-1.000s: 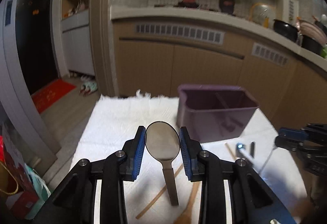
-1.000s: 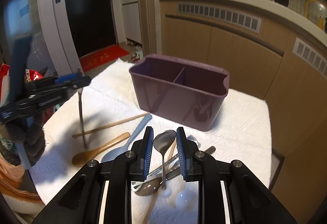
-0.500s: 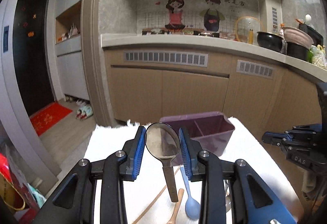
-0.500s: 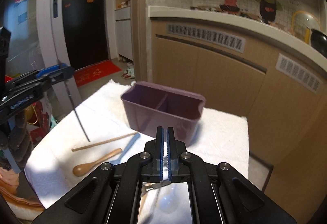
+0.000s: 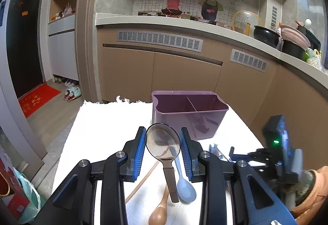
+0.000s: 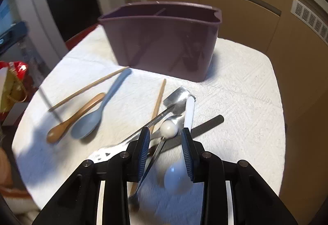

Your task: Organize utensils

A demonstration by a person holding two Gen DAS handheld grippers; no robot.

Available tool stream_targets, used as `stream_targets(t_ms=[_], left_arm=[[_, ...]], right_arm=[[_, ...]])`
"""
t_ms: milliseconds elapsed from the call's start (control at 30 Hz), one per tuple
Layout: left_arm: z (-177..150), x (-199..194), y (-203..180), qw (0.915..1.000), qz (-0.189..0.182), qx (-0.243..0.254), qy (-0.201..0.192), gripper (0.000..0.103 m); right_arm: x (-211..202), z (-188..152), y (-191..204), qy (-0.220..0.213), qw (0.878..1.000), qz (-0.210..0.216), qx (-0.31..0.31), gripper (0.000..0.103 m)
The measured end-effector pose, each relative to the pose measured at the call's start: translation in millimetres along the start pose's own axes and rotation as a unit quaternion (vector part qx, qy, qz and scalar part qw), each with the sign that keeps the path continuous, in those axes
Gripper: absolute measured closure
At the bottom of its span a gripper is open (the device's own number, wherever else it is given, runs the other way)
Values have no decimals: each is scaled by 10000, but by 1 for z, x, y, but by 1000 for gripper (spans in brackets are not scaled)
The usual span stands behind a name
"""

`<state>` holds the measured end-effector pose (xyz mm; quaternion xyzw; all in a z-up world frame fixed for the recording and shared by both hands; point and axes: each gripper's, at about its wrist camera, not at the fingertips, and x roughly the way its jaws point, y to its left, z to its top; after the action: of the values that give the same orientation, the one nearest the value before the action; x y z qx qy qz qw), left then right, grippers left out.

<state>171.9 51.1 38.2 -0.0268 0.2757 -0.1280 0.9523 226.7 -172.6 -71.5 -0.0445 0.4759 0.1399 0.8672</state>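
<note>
My left gripper is shut on the bowl of a metal spoon, whose handle hangs down over the white towel. Behind it stands the purple two-compartment caddy, with dark utensils showing through its wall. My right gripper points down, low over a heap of utensils. Its jaws are opening, and its pads touch nothing. Under the gap lie a white ball-ended piece, a white spoon and metal handles. In the left wrist view the right gripper shows blurred at the right.
On the towel lie a blue spoon, a wooden spoon, two chopsticks, a metal spatula and a black handle. A gloved hand holds the right gripper. Kitchen cabinets stand behind the table.
My right gripper went shut and higher, then dropped low over the utensil heap with its jaws apart. My left gripper kept the metal spoon and shifted only slightly.
</note>
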Motion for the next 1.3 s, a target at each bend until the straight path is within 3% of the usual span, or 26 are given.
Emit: stream_targets(t_ms=[100,367,433,533,600,767,1067,1300], left_arm=[[-2,0,2,10000,0,-8,9,73],[-12,12,5,9995,-160,-106,266,73],[-14,13,3,9993,-183,-117,316,73],[-15,11,1,9992,-181,-113,344,73],[-15,7,0,9993,-153,-87,331,73],[-15,1,-5,9995,-175,-55,271,73],[-5,-8,-22,9997,-205,105,95,73],[28,-14,-33,9987,-222,370,-263,73]], right_arm=[[13,3,1,3,9998,-154,83,70],[14,-5,26,-39,9955,-693,-652,69],[11,-9,31,-47,9943,-726,-776,79],[6,-10,27,-83,9964,-529,-659,81],[-11,-9,20,-272,9987,-156,-399,81],[-57,-10,16,-837,9961,54,-255,81],[-129,-6,25,-1822,9822,-95,-448,81],[-157,14,23,-2282,9716,-291,-560,81]])
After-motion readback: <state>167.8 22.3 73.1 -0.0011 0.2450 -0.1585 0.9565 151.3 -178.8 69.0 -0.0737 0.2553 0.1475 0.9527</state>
